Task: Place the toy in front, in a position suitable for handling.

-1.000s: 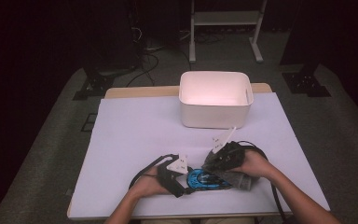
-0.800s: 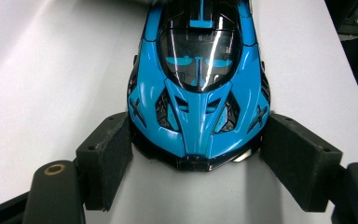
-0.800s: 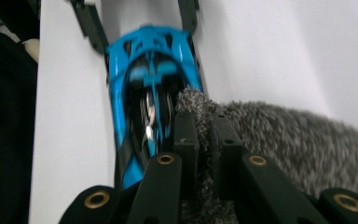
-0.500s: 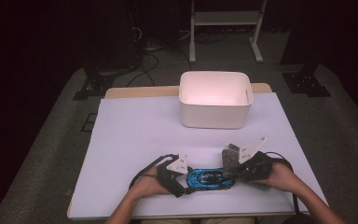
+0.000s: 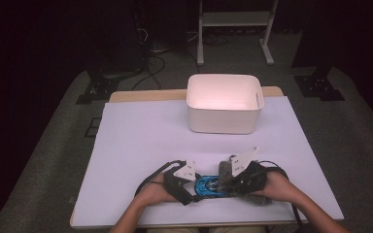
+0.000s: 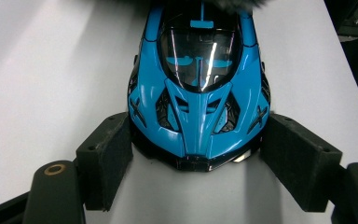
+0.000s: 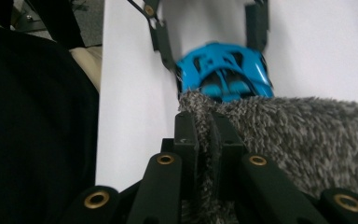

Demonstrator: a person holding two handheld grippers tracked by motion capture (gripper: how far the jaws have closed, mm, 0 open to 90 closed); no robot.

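A blue toy car (image 5: pixel 208 186) lies on the white sheet near the front edge. My left gripper (image 5: pixel 194 187) is shut on its nose, with a pad pressed to each flank of the car (image 6: pixel 198 93). My right gripper (image 7: pixel 209 130) is shut on a grey fuzzy cloth (image 7: pixel 307 135). The cloth lies against the far end of the car (image 7: pixel 223 70), and its edge (image 6: pixel 233 3) shows at the top of the left gripper view. In the high view the right gripper (image 5: pixel 229 181) meets the car from the right.
A white bin (image 5: pixel 223 124) stands at the back middle of the table. The white sheet (image 5: pixel 141 141) covers the tabletop. Both forearms come in over the front edge, and a dark sleeve (image 7: pixel 32 121) lies left of the right gripper.
The right gripper with the cloth drew off to the right of the car, then came back left against it. The left gripper and the car stayed put.
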